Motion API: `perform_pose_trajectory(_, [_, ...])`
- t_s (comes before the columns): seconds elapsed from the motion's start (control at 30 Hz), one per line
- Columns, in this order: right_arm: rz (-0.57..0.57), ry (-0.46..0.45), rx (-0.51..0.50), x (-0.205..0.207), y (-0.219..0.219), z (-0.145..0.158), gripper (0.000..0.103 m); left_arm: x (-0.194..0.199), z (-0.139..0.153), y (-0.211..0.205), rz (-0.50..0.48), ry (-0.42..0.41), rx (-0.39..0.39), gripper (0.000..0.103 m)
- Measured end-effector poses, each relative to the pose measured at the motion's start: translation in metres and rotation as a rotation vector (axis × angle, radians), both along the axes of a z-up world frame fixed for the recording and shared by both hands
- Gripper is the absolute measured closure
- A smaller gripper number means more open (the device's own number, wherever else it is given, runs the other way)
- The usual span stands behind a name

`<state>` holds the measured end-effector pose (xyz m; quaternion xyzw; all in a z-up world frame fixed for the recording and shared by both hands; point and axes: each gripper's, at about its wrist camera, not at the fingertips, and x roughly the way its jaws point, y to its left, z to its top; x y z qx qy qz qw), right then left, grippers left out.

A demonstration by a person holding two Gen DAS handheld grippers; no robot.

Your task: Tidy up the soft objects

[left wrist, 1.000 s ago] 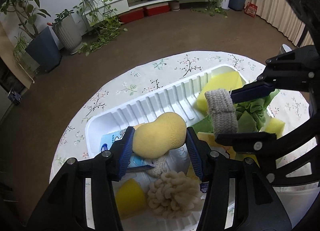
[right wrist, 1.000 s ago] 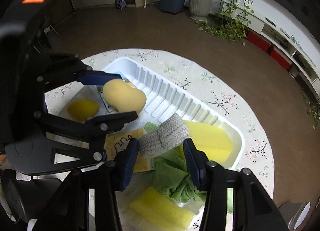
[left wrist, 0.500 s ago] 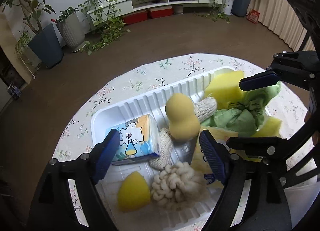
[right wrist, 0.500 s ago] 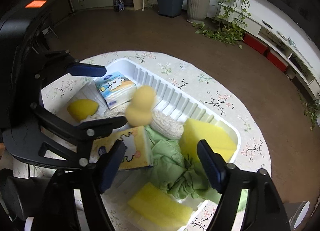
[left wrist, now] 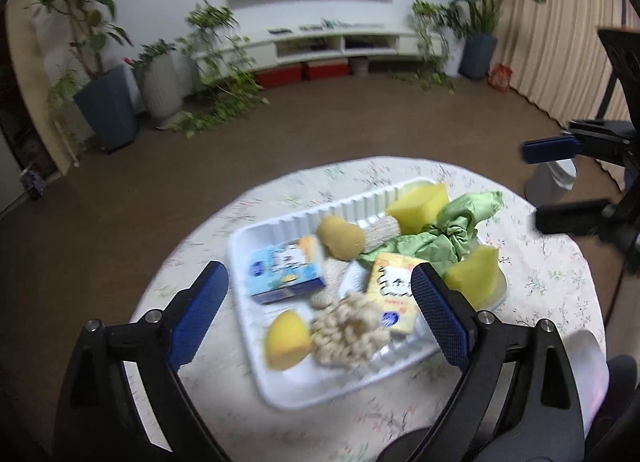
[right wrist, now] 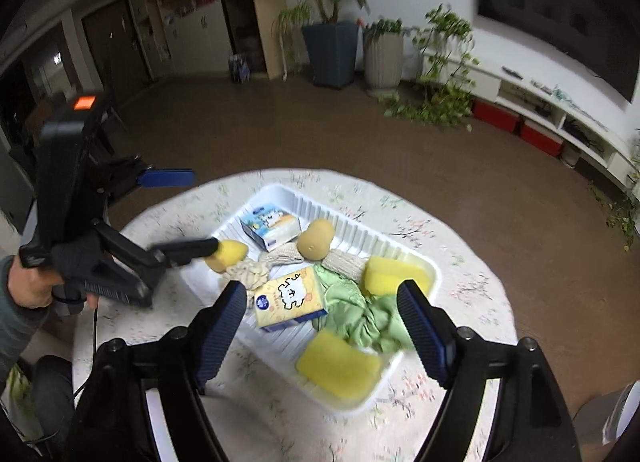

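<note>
A white ribbed tray (left wrist: 280,390) (right wrist: 280,194) on the round floral table holds soft things: a tan peanut-shaped sponge (left wrist: 340,237) (right wrist: 317,239), a grey knitted roll (right wrist: 344,262), yellow sponges (left wrist: 420,206) (right wrist: 394,276), a green cloth (left wrist: 452,234) (right wrist: 360,314), a blue tissue pack (left wrist: 286,272) (right wrist: 272,224), a yellow tissue pack (left wrist: 394,296) (right wrist: 290,298), a cream knotted scrubber (left wrist: 348,336) (right wrist: 246,272) and a yellow wedge sponge (left wrist: 286,340) (right wrist: 228,254). My left gripper (left wrist: 320,314) (right wrist: 180,214) is open and empty above the tray's near side. My right gripper (right wrist: 324,334) (left wrist: 552,182) is open and empty, raised above the tray.
The floral tablecloth (left wrist: 540,282) (right wrist: 460,262) covers the round table. Brown floor surrounds it. Potted plants (left wrist: 104,102) and a low white shelf unit (left wrist: 340,42) stand by the far wall. A grey bin (left wrist: 548,182) stands beyond the table.
Both grippers opened and let go: the tan sponge and the grey knitted roll dropped into the tray. Both grippers have since pulled up and back from the tray.
</note>
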<state>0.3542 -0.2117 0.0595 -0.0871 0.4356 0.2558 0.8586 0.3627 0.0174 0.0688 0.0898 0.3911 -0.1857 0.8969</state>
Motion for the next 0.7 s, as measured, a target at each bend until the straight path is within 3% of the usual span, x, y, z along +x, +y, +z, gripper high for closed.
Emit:
perform_pose_trajectory(0.17, [-0.075, -0.108, -0.017, -0.050, -0.036, 0.019, 0.011, -0.048, 0.016, 0.054, 0.138, -0.070, -0.024, 0.006])
perform_pose_trajectory(0.33, [-0.206, -0.128, 0.023, -0.098, -0.081, 0.008, 0.000, -0.103, 0.002, 0.098, 0.278, -0.093, -0.055, 0.002])
perform_pose_trajectory(0.47, [-0.347, -0.089, 0.058, -0.134, -0.108, -0.022, 0.000, -0.142, -0.031, 0.110, 0.363, -0.046, -0.044, 0.000])
perform_pose_trajectory(0.7, [-0.560, -0.067, -0.041, -0.172, -0.111, -0.085, 0.000, -0.183, -0.088, 0.113, 0.461, 0.017, -0.064, 0.000])
